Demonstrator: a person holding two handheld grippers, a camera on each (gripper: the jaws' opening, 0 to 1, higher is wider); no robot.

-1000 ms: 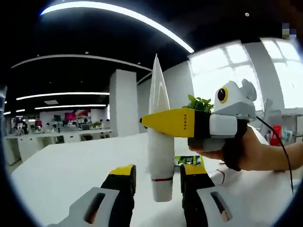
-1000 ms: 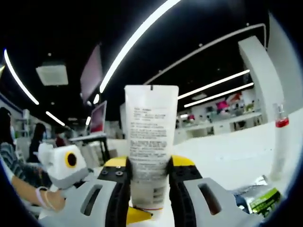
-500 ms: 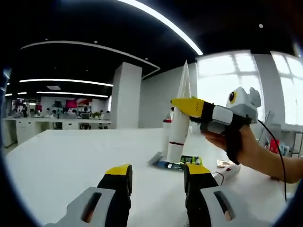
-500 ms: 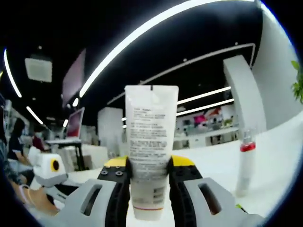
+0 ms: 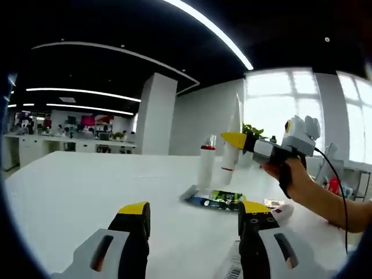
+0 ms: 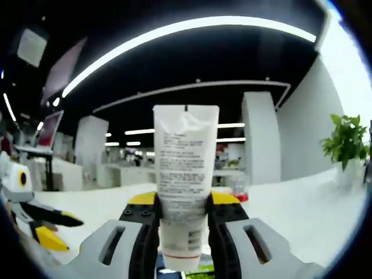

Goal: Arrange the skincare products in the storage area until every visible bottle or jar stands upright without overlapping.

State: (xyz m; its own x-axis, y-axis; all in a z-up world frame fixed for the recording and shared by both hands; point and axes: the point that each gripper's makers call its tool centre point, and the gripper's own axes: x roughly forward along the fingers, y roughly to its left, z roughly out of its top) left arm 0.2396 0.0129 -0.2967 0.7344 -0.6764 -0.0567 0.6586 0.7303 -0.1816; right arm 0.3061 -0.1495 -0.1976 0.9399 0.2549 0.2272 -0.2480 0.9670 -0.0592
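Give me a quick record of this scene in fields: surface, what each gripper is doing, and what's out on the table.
surface: white table
right gripper: shut on white tube, held upright, crimped end up
left gripper: open, nothing between the jaws, low over the table
standing item: red-collared bottle, upright
lying items: green packet, flat beside that bottle; another white tube on its side
background: potted plant
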